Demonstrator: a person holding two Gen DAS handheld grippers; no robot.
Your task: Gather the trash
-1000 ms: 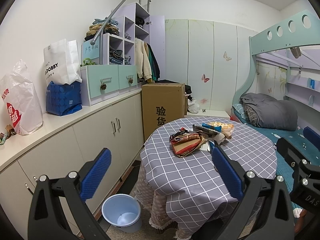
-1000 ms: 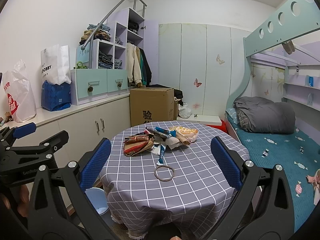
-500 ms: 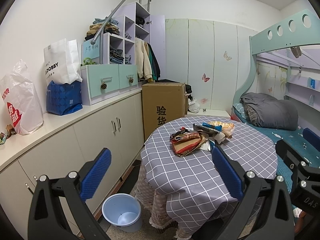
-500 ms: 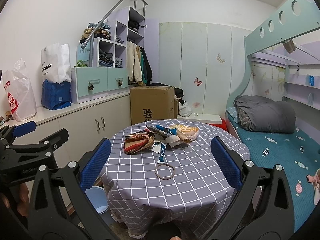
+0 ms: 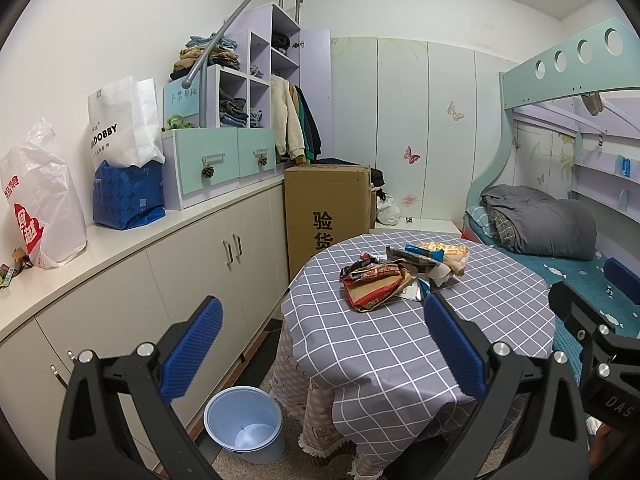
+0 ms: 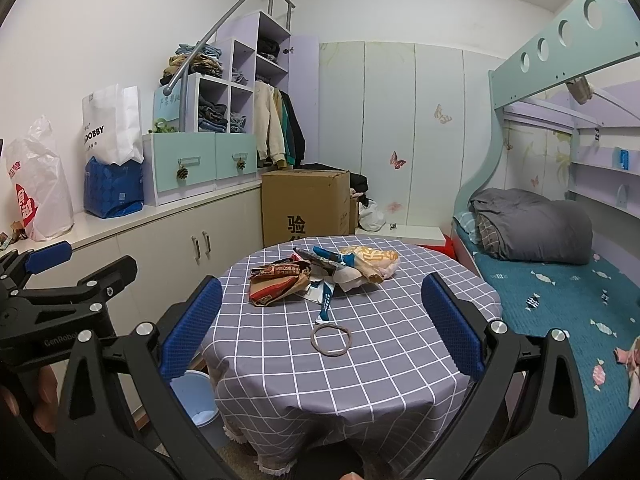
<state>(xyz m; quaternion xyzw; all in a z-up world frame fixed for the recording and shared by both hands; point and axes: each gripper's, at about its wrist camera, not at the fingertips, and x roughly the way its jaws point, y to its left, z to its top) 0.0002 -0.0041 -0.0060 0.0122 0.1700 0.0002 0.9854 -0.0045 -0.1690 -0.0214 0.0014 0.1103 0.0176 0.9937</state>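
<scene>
Here the trash is a small heap of wrappers (image 6: 316,276) on the far half of a round table (image 6: 360,364) with a grey checked cloth. In the heap there is a crumpled red and brown packet (image 6: 276,280), a dark strip with a blue end (image 6: 324,258), a yellowish plastic bag (image 6: 372,262) and a thin blue and white strip (image 6: 326,302) that points toward the camera. The pieces lie one over another, so I cannot count them, and the print on them is too small to read. A brown ring (image 6: 331,340) lies flat on the cloth, alone, just beside the near end of that strip.

In the left wrist view the right finger of the left gripper (image 5: 320,344) covers the near right edge of the heap (image 5: 400,276), and the ring does not show there. The heap lies ahead of both grippers, and neither touches it. The left gripper stands wide apart and holds nothing. The right gripper (image 6: 320,328) is also spread wide and empty; the ring lies between its two blue pads (image 6: 448,328) in the picture, lower on the table.

A light blue bin (image 5: 244,424) stands on the floor, left of the table and near the cabinets (image 5: 168,276). In the right wrist view it is half hidden behind the left finger. A bed with a grey quilt (image 6: 532,226) is to the right.
</scene>
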